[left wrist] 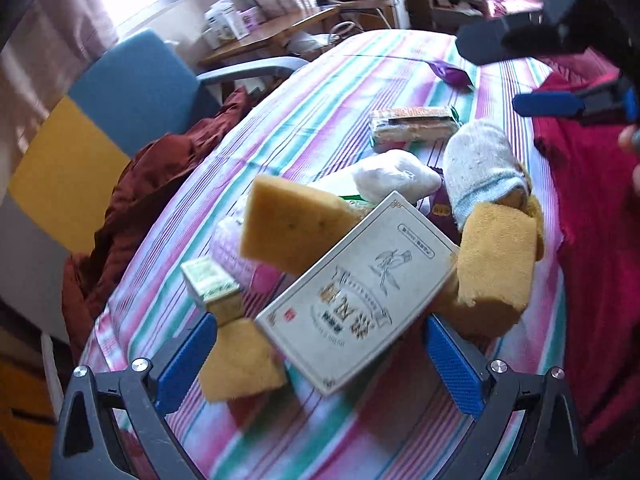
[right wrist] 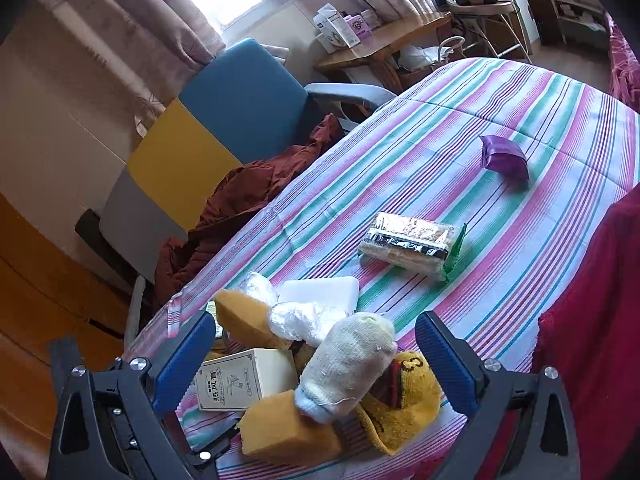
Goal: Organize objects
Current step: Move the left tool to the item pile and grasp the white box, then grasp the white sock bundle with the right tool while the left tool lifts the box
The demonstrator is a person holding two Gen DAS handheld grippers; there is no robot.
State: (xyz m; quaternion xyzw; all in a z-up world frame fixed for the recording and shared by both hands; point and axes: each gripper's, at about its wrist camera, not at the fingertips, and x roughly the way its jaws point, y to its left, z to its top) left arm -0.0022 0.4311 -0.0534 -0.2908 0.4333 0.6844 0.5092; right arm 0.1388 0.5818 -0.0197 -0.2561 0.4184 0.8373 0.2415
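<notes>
A pile of objects lies on the striped bedspread (left wrist: 328, 92): a white printed box (left wrist: 356, 296) leaning on yellow sponges (left wrist: 288, 224), a small green box (left wrist: 210, 282), a rolled white sock (left wrist: 476, 168) and a white plastic wad (left wrist: 396, 176). My left gripper (left wrist: 320, 356) is open just in front of the white box, holding nothing. My right gripper (right wrist: 316, 354) is open above the same pile, over the white sock (right wrist: 348, 364), the box (right wrist: 244, 380) and a yellow sock (right wrist: 404, 400). It also shows open at the top right of the left wrist view (left wrist: 496, 76).
A foil-wrapped snack pack (right wrist: 412, 244) and a purple packet (right wrist: 504, 158) lie farther out on the bedspread. A red blanket (right wrist: 592, 320) covers the right side. A blue and yellow chair (right wrist: 208, 120) with a brown garment (right wrist: 240, 200) stands left of the bed.
</notes>
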